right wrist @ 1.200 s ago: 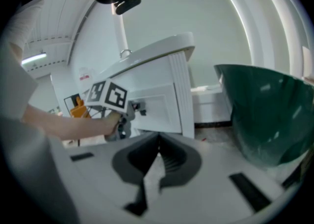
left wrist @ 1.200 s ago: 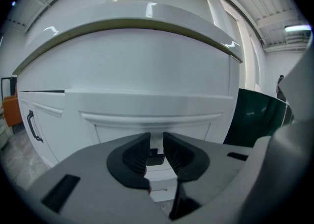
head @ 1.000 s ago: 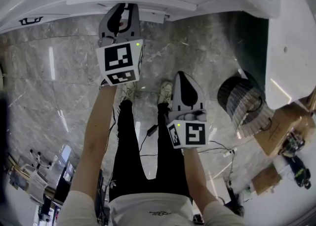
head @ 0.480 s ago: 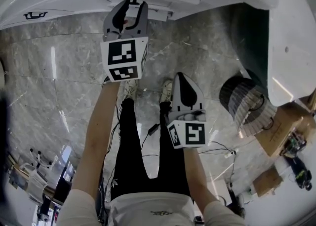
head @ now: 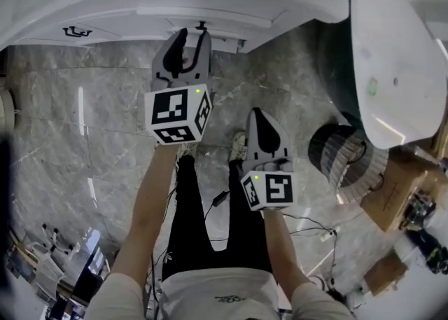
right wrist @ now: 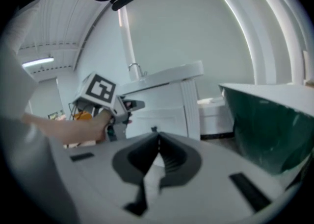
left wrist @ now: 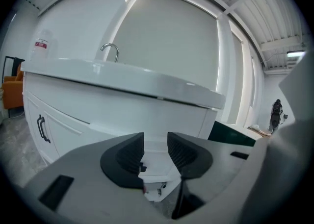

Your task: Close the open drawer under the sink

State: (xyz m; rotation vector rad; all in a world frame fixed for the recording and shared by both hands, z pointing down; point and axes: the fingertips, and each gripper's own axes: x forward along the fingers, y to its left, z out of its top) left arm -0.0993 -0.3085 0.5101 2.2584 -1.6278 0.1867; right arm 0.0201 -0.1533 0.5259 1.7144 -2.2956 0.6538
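Note:
The white sink cabinet point(head: 140, 0) runs along the top of the head view, with its drawer front point(head: 210, 17) just under the countertop rim. My left gripper point(head: 193, 31) points at that front from a little way off. Its jaws have just been opening and now stand open with nothing between them. In the left gripper view the left gripper point(left wrist: 156, 142) frames white cabinet panel, below the countertop point(left wrist: 147, 83) and faucet point(left wrist: 110, 51). My right gripper point(head: 257, 112) hangs lower and nearer to me, shut and empty; in its own view the right gripper point(right wrist: 158, 139) has its pads meeting.
A white tub with a dark green side point(head: 392, 66) stands at the right. Beside it are a ribbed round bin point(head: 343, 154) and cardboard boxes point(head: 395, 196). Cables point(head: 217, 196) lie on the marble floor by the person's shoes. A black door handle point(head: 75, 31) sits on the cabinet's left.
The left gripper's jaws have spread wider and it has lifted and drawn back from the drawer front. The right gripper has risen a little and stays shut.

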